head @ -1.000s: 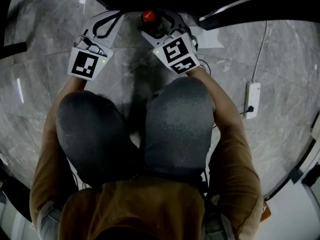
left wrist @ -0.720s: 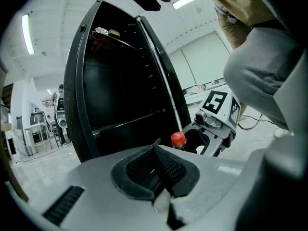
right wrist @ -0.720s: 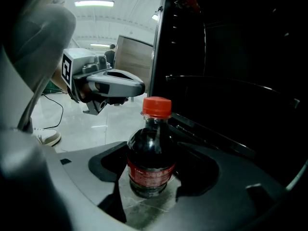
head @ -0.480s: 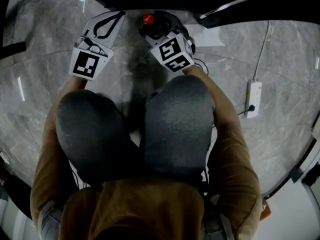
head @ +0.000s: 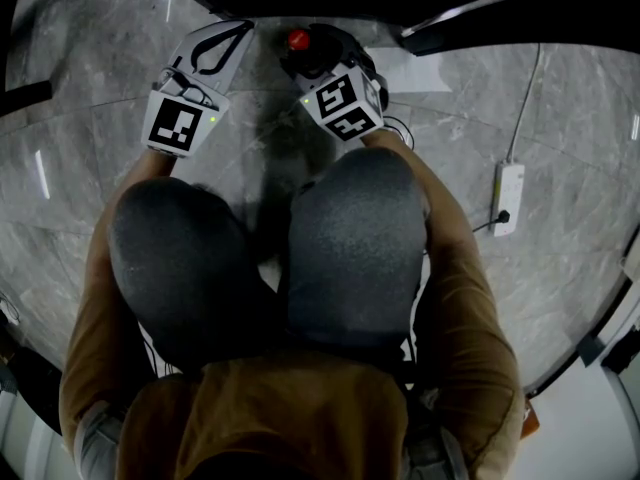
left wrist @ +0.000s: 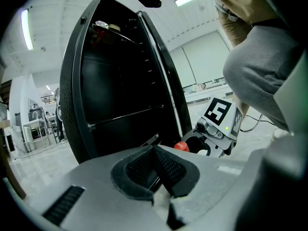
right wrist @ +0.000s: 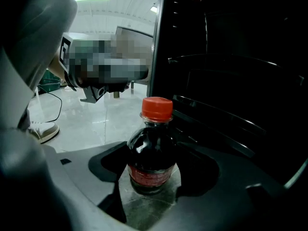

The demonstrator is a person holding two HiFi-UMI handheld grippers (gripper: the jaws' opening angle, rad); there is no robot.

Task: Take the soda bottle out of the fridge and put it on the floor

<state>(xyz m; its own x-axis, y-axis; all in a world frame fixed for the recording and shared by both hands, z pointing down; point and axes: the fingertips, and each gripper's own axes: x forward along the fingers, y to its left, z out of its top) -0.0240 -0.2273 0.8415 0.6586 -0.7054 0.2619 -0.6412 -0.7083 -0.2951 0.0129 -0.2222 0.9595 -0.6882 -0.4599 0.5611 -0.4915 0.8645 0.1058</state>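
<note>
**Soda bottle upright on floor at fridge threshold, inside right claw**

Location of item: the soda bottle [right wrist: 151, 162] stands upright on the grey marble floor [head: 480, 98]. Its red cap is on and its base rests flat on the stone. In the head view only the cap [head: 297, 39] shows, just in front of the dark fridge [right wrist: 231, 81].

Right gripper [right wrist: 151, 189]: the jaws are set to the bottle's width, one pad on each side of the lower body. No clear gap shows at the label. Bare floor is visible under and behind the bottle, between the jaws.

Left gripper [left wrist: 155, 158]: the jaws are closed tip to tip with nothing between them. It is held level and apart from the bottle, to the bottle's left in the head view [head: 215, 43].

Edges: the fridge stands open. The left gripper view shows its front frame edge and a wire shelf [left wrist: 125, 114] across a dark interior. On the bottle's right, the cabinet edge and shelf rails run close alongside.

Clearance: the person crouches with both knees [head: 350, 238] directly behind the grippers. Open floor lies to the bottle's left. On the person's right, a white power strip [head: 505, 198] and its cable [head: 522, 98] lie well apart from the bottle. A shoe [right wrist: 41, 129] rests on the floor behind the left gripper.
</note>
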